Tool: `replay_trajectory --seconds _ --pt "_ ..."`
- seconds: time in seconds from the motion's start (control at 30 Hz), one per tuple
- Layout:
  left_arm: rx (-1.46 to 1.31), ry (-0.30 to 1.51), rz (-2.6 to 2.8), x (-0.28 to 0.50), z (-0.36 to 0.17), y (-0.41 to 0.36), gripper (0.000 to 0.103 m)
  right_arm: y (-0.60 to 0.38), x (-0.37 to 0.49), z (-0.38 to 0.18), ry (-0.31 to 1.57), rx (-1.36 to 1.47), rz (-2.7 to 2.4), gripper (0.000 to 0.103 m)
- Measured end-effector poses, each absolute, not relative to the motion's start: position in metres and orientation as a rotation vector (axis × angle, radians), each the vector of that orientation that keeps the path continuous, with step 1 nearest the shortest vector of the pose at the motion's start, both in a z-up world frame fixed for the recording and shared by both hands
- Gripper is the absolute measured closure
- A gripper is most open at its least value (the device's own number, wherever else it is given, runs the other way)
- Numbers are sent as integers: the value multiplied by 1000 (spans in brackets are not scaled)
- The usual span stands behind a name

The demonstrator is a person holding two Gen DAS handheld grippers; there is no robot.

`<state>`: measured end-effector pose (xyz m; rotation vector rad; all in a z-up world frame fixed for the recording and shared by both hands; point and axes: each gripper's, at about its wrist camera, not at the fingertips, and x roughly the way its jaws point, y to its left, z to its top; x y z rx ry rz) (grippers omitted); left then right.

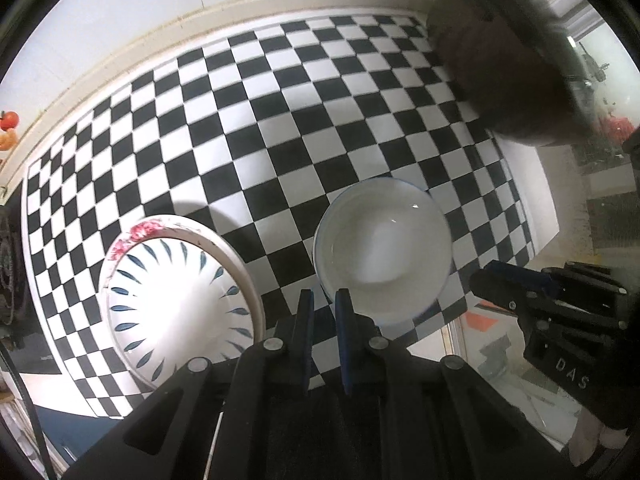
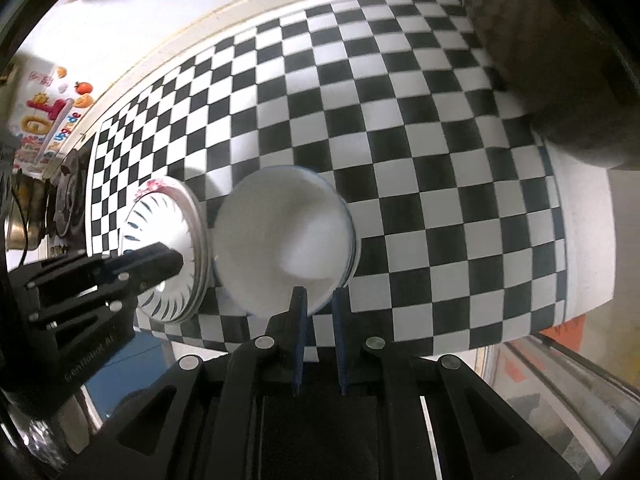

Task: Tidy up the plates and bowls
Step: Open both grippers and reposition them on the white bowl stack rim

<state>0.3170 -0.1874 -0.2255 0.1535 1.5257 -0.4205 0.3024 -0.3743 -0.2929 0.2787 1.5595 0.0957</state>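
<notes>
My left gripper (image 1: 325, 300) has its jaws drawn nearly together, only a narrow slit between the blue pads, and nothing is caught in it. My right gripper (image 2: 319, 298) is the same: pads almost closed, a thin gap, nothing gripped. Both point down at the table.

Just past my left fingertips sits the plain white bowl (image 1: 382, 252) with a thin blue rim; in the right wrist view that same bowl lies just beyond my right pads, its near edge showing between them. Beside it is the bowl with blue leaf strokes (image 1: 176, 304), nested on a plate with a pink floral rim (image 1: 134, 232). The two bowls lie close, whether touching I cannot tell.

Both stand near the front edge of the black-and-white checkered tablecloth (image 1: 280, 120), which lies open and bare toward the back and the right. A cream border edges the cloth at the pale wall (image 1: 120, 0). A dark blurred shape (image 1: 504, 60) fills the upper right corner.
</notes>
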Motion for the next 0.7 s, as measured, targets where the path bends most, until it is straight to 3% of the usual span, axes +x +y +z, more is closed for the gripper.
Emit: replay_trajectory --seconds 0.07,0.2,0.33,0.47,0.57,0.7 --pt "156 1505 -426 313 -213 -186 94 -372 296 -278 1536 260 96 86" --pt "176 1471 -430 303 -194 -184 93 -370 286 -250 1492 250 101 51" --pt "166 1448 -432 296 -178 -179 93 -369 279 -226 1454 232 98 49" --pt "145 1428 -430 291 -164 -173 91 -369 275 -208 1427 240 107 27" --pt "141 1412 -423 290 -159 -171 77 -371 273 -200 1412 248 102 23" --pt "117 1401 -411 294 -158 -166 77 -376 273 -197 1405 279 95 17"
